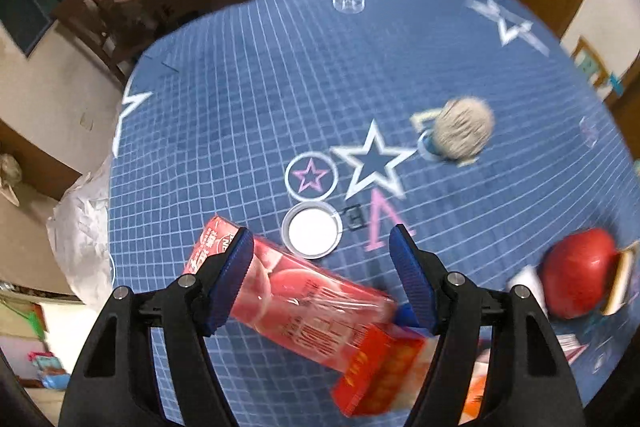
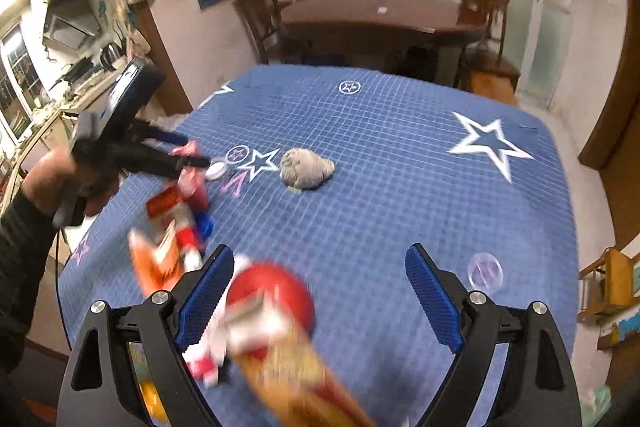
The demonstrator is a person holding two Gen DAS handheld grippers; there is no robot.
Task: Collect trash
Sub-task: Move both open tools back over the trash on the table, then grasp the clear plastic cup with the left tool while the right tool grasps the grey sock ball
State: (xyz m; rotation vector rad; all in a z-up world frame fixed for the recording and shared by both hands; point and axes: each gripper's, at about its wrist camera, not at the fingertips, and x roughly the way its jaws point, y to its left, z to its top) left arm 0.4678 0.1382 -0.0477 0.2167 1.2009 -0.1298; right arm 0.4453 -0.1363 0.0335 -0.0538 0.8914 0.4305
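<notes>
Left gripper (image 1: pixel 322 259), jaws spread, straddles the long red cardboard carton (image 1: pixel 288 291) lying crosswise; right gripper (image 2: pixel 320 269) gapes, seemingly empty.

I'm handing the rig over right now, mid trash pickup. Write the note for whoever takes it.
Left gripper: open, over the pink carton, not gripping.
Right gripper: open, above the red round item, holding nothing.
On the blue cloth: red box, grey crumpled wad, white lid.
Done: nothing visibly collected.
Left: pick up all of it; no bin clearly in view.
</notes>
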